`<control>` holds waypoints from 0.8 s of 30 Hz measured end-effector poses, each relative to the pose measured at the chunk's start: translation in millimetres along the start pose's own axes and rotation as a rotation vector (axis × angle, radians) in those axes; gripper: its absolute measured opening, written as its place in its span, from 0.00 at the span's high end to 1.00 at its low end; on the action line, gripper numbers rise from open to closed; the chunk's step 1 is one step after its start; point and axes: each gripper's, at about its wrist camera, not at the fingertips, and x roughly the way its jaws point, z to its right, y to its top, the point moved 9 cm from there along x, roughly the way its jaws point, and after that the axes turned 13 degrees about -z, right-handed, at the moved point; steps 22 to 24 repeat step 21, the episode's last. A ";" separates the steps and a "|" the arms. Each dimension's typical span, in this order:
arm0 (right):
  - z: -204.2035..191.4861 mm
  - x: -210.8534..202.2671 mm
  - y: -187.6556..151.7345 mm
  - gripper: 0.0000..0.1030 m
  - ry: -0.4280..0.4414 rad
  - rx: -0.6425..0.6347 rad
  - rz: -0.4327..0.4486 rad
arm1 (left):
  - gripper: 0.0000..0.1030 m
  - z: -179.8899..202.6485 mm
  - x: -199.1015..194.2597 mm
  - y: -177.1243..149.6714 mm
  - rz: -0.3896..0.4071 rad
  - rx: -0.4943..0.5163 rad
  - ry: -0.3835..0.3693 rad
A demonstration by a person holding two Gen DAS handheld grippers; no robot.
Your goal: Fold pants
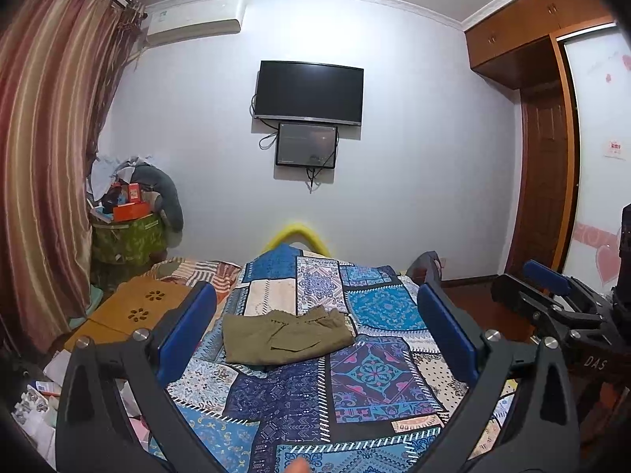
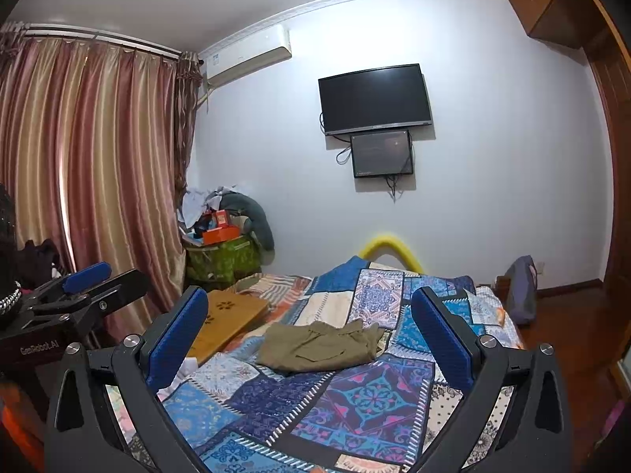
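Observation:
The olive-green pants lie folded into a compact rectangle on the patchwork bedspread; they also show in the right wrist view. My left gripper is open and empty, held above the bed well short of the pants. My right gripper is open and empty too, raised and apart from the pants. The right gripper also shows at the right edge of the left wrist view, and the left gripper at the left edge of the right wrist view.
A wooden lap table lies on the bed's left side. A green bin piled with boxes and cloth stands by the curtain. A TV hangs on the far wall. A wardrobe stands at the right.

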 end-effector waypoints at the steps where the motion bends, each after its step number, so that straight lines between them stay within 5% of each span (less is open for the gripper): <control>1: 0.2 -0.2 0.2 0.00 0.000 0.001 0.000 | 0.00 -0.8 0.6 0.1 -0.002 -0.003 -0.001; 24: 6.4 1.3 -1.0 0.00 -0.012 0.020 -0.006 | 0.00 -3.6 13.1 -9.1 -0.043 0.001 -0.023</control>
